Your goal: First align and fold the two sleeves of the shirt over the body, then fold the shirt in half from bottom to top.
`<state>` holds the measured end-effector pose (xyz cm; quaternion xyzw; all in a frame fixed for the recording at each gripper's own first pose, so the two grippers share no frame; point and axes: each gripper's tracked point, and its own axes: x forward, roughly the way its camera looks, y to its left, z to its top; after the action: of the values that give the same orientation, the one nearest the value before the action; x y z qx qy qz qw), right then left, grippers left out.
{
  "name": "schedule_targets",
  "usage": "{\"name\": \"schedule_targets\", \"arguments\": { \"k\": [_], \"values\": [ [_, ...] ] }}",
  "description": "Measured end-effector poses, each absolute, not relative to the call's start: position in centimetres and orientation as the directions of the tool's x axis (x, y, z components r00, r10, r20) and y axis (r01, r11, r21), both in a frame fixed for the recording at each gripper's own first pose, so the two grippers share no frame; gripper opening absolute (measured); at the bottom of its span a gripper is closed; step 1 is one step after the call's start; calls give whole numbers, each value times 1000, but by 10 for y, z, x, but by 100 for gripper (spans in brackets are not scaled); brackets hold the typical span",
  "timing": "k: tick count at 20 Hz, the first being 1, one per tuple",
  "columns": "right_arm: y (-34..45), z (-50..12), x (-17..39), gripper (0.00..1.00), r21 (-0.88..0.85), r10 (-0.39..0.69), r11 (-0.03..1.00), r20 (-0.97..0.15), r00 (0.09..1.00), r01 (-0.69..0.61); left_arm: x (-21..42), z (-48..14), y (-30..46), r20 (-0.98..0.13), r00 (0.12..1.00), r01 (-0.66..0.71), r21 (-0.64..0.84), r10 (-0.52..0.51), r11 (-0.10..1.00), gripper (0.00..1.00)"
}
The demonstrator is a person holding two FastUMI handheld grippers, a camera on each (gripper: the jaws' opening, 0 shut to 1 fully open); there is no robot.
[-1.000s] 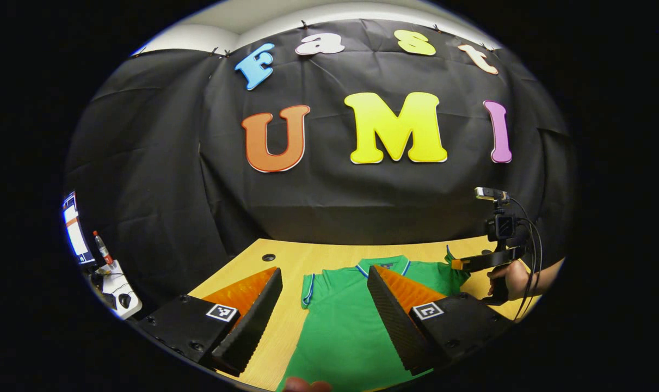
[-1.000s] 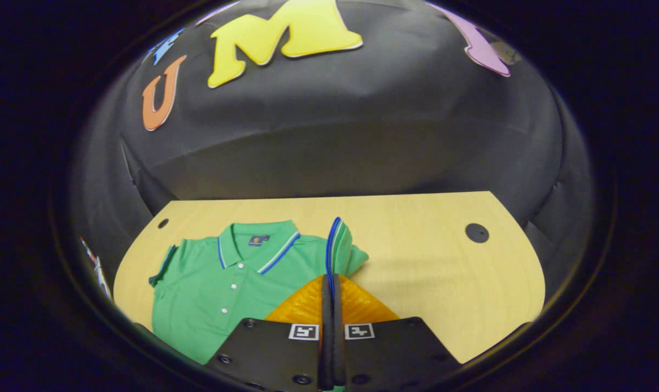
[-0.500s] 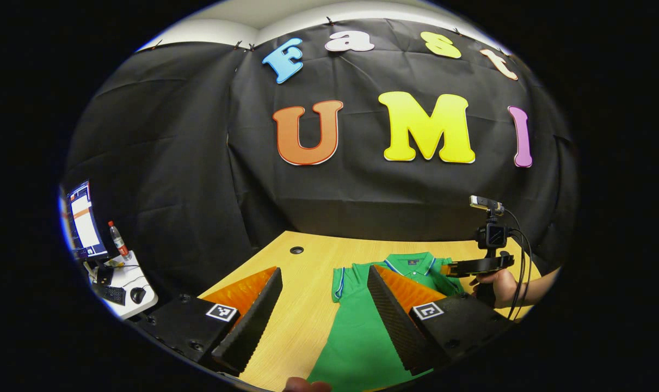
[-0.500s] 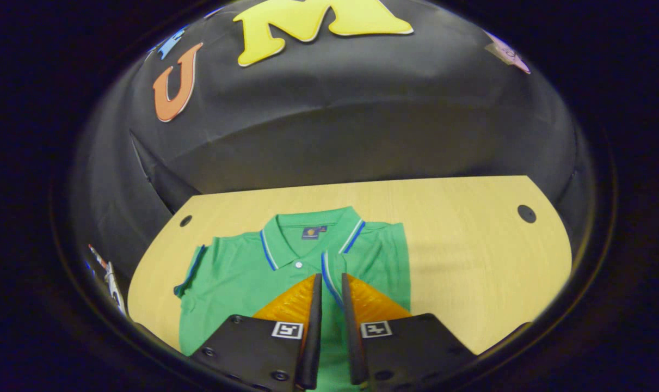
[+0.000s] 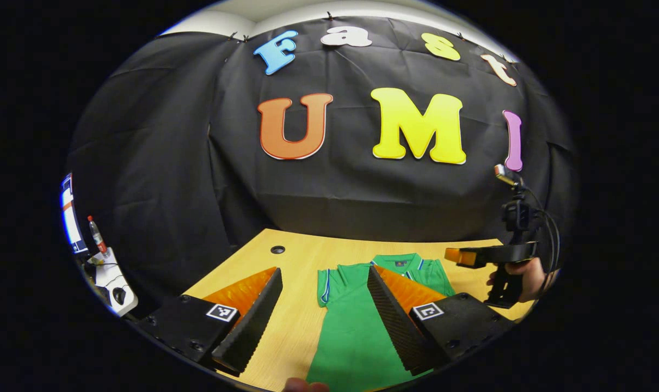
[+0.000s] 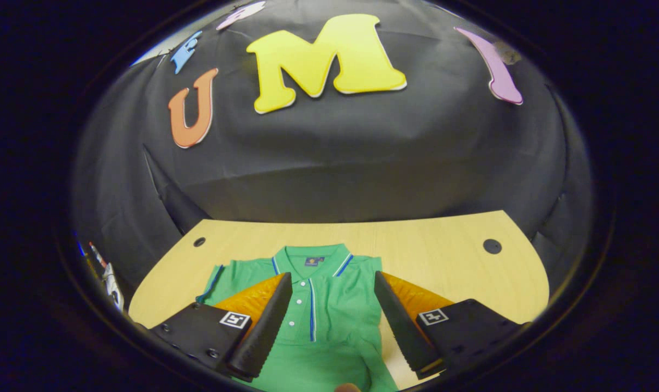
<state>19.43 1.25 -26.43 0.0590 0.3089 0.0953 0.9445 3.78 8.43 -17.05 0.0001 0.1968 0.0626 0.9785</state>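
Polo shirt point(image 6: 313, 305) lies flat on the wooden table point(image 6: 443, 256), one sleeve point(image 6: 356, 288) laid over its body. Right gripper point(image 6: 332, 321) hovers above it, jaws spread and empty, likely just letting go. Left gripper point(image 5: 324, 316), equally open, faces the unfolded sleeve point(image 5: 325, 280).

Even, bright overhead light on the bench point(image 6: 443, 245); soft shadows at its far edge. Both views sharp centrally, with strong fisheye bending and dimming toward edges.
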Motion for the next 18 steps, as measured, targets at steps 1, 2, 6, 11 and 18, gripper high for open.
{"name": "schedule_targets", "arguments": {
  "k": [1, 2, 6, 11, 18],
  "values": [
    [8, -252, 184, 96, 169, 225, 973, -561, 797, -155, 48, -180, 85, -394, 913, -108, 18, 106, 994, 100],
    [1, -242, 174, 96, 167, 230, 972, -552, 802, -165, 61, -193, 85, -407, 908, -98, 20, 97, 995, 100],
    [-28, -221, 132, 96, 134, 245, 969, -542, 804, -206, 111, -258, 85, -475, 878, -64, 14, 63, 998, 100],
    [-57, -217, 100, 97, 89, 221, 974, -555, 802, -207, 159, -334, 91, -550, 833, -5, 89, 54, 996, 100],
    [-76, -226, 89, 97, 163, 220, 975, -595, 773, -151, 181, -402, 112, -651, 757, 15, 110, 60, 994, 95]
  ]
}}
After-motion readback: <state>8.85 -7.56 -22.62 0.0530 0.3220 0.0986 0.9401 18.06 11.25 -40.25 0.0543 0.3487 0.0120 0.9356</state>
